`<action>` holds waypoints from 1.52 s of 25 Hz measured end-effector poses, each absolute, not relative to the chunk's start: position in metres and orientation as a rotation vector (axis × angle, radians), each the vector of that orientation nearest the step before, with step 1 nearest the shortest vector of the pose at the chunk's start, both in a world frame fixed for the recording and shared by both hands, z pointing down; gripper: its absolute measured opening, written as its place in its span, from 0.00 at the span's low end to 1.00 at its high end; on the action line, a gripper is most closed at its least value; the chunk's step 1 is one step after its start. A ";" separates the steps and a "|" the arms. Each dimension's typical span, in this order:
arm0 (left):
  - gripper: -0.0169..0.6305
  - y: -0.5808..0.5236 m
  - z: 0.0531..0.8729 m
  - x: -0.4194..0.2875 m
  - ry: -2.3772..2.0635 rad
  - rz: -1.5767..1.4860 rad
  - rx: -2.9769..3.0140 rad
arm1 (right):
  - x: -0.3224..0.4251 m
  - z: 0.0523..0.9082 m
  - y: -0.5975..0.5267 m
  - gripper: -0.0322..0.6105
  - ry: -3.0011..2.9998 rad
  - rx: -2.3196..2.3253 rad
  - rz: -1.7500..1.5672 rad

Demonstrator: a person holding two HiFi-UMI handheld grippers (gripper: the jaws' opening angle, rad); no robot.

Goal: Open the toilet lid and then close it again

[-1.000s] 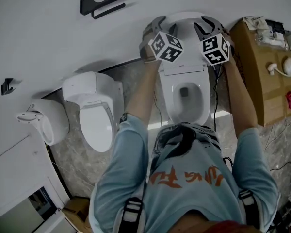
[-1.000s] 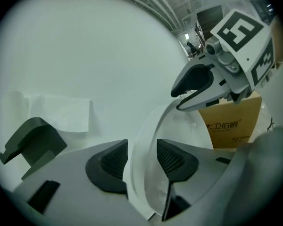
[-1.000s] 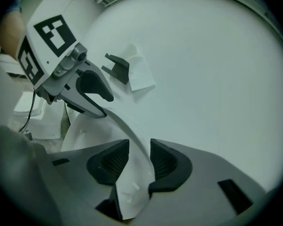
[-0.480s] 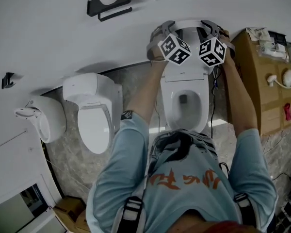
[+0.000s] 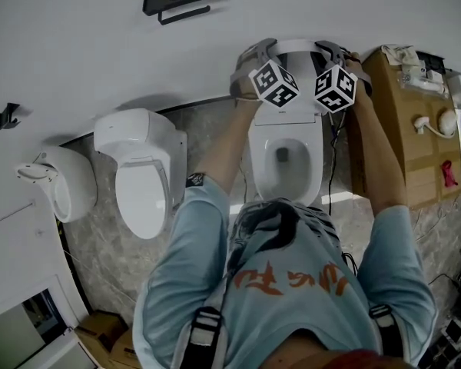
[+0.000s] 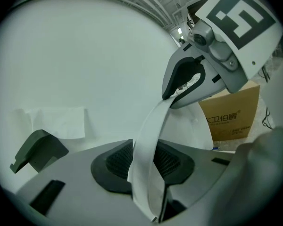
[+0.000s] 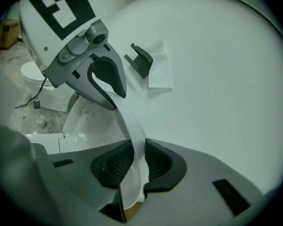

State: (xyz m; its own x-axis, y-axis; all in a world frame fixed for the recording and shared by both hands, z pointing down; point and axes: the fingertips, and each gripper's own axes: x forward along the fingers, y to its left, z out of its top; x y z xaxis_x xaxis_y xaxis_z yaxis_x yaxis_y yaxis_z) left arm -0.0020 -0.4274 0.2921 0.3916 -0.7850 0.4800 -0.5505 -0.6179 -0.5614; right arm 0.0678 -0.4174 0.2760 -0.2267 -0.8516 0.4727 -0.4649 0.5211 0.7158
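The white toilet lid (image 5: pixel 293 47) stands raised against the wall above the open bowl (image 5: pixel 284 160). My left gripper (image 5: pixel 251 54) holds the lid's upper left rim and my right gripper (image 5: pixel 336 52) its upper right rim. In the left gripper view the thin white lid edge (image 6: pixel 148 140) runs between the dark pads of the left gripper (image 6: pixel 148 166), whose jaws have just been closing on it; the right gripper (image 6: pixel 186 81) bites the same edge further along. In the right gripper view the lid edge (image 7: pixel 132 121) is pinched by the right gripper (image 7: pixel 134 161), its jaws just closing further.
A second toilet (image 5: pixel 138 167) and a wall-hung fixture (image 5: pixel 54 183) stand to the left. A cardboard box (image 5: pixel 399 129) with small items sits right of the toilet. A black paper holder (image 5: pixel 177 6) and a hook (image 5: pixel 8 114) hang on the wall. A cable (image 5: pixel 330 167) trails beside the bowl.
Both marker cubes have drawn closer together along the lid's top rim. The view has shifted slightly, and the lid stays raised.
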 end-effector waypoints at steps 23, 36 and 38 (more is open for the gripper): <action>0.27 -0.239 0.314 -0.001 0.928 -1.173 -2.181 | 0.065 0.293 -0.242 0.39 -1.868 1.009 -0.660; 0.31 -0.130 0.360 -0.005 0.819 -1.282 -2.124 | 0.060 0.347 -0.136 0.38 -1.943 0.861 -0.595; 0.31 -0.116 0.369 -0.004 0.815 -1.303 -2.124 | 0.060 0.357 -0.122 0.38 -1.954 0.837 -0.588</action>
